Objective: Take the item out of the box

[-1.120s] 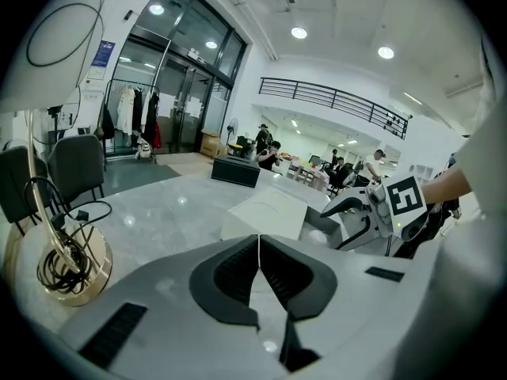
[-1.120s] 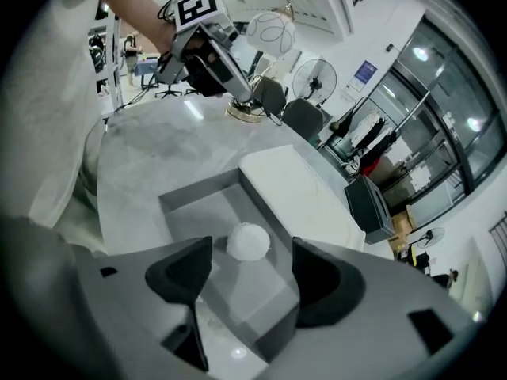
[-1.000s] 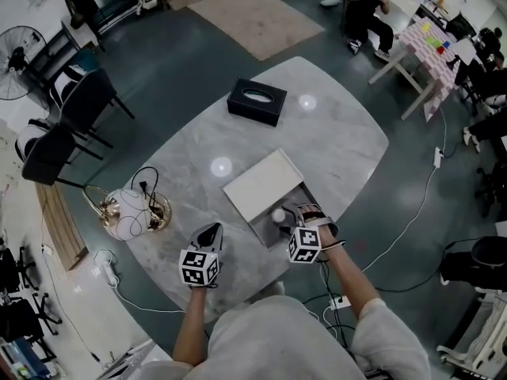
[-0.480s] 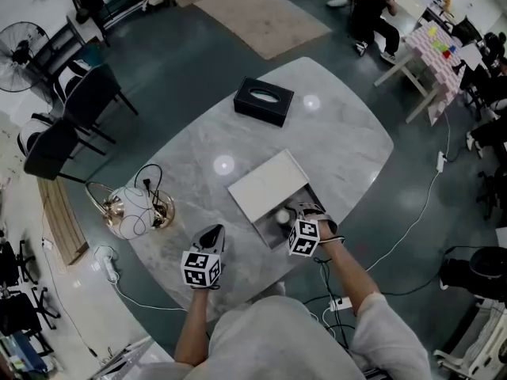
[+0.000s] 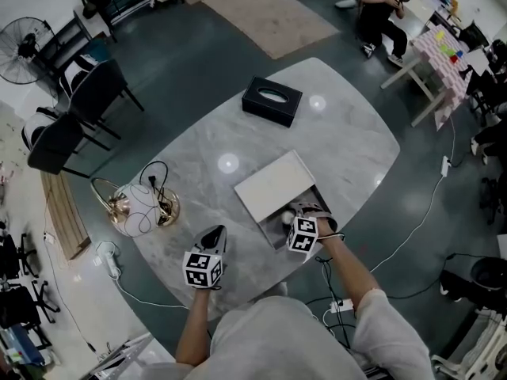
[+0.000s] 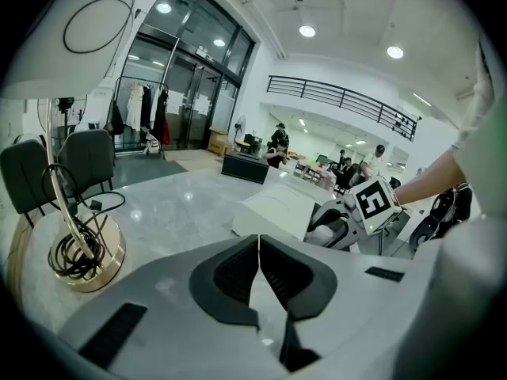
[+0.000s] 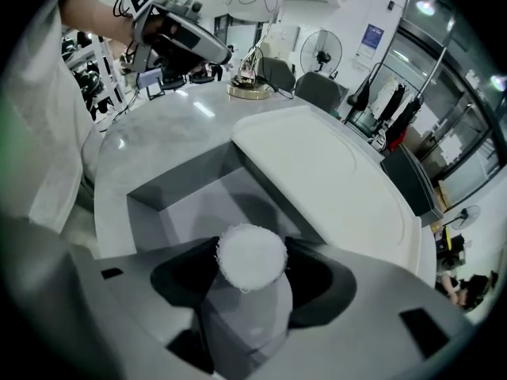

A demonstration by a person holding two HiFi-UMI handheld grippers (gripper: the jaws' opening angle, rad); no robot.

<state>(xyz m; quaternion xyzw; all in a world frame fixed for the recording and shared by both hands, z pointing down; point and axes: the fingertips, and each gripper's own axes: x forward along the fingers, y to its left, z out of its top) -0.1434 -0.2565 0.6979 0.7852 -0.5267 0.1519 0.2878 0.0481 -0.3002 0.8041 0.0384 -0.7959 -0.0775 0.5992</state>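
The right tool (image 5: 291,214) pinched a white ball (image 7: 252,254) over the open box (image 7: 170,192) on the bench (image 5: 198,153). The left tool (image 6: 259,264) hovered near the box, jaws pressed together, empty.

Lower centre of the head view: the person wears a pale grey short-sleeved shirt (image 5: 269,335). The left gripper (image 5: 212,233) and right gripper (image 5: 287,215) have light grey shells and black ribbed jaw pads. Each carries a white cube (image 5: 201,269) printed with black square markers.

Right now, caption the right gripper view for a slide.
Right gripper shut on a white ball at the open box.
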